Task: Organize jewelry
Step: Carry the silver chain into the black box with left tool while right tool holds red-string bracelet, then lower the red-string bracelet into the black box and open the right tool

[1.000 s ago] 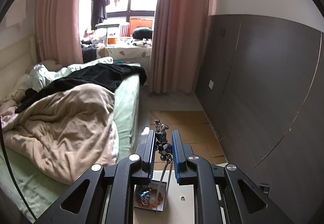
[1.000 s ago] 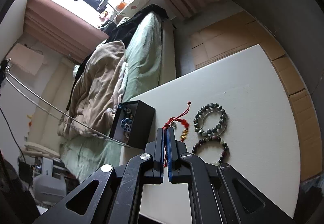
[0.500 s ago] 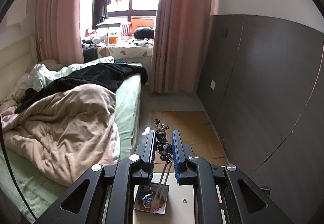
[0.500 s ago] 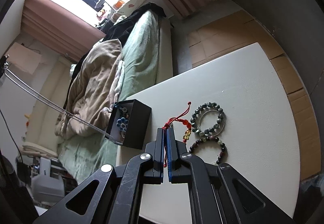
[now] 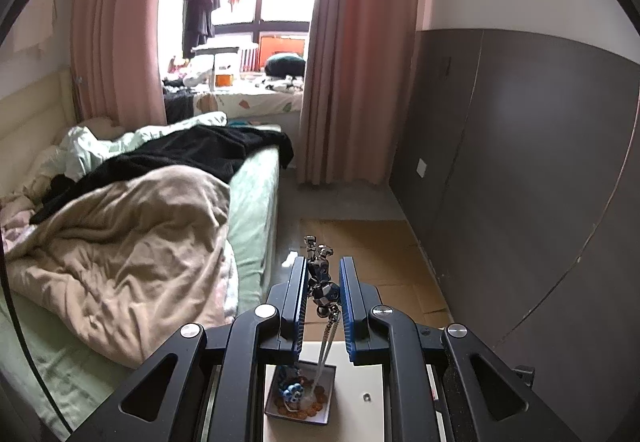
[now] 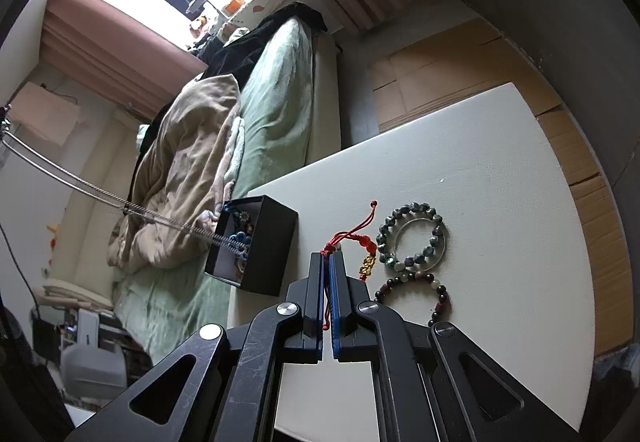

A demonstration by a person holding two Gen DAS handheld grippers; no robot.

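Note:
My left gripper (image 5: 322,276) is shut on a silver beaded necklace (image 5: 323,290), held high. Its chain hangs down into the black jewelry box (image 5: 301,398) on the white table below. In the right wrist view the chain (image 6: 120,202) runs from the upper left into the box (image 6: 262,242), which holds blue and orange pieces. My right gripper (image 6: 329,262) is shut on the red cord bracelet (image 6: 354,238) with a gold charm, low over the table. A grey bead bracelet (image 6: 412,234) and a dark bead bracelet (image 6: 416,292) lie just right of it.
The white table (image 6: 480,170) stands beside a bed (image 5: 132,238) with rumpled blankets. Flattened cardboard (image 5: 372,242) covers the floor past the table. A dark panelled wall (image 5: 520,162) runs along the right. Pink curtains and a window are at the far end.
The left gripper has lowered the necklace, so more of the chain has piled into the box. The right gripper has stayed shut on the red cord, with little movement.

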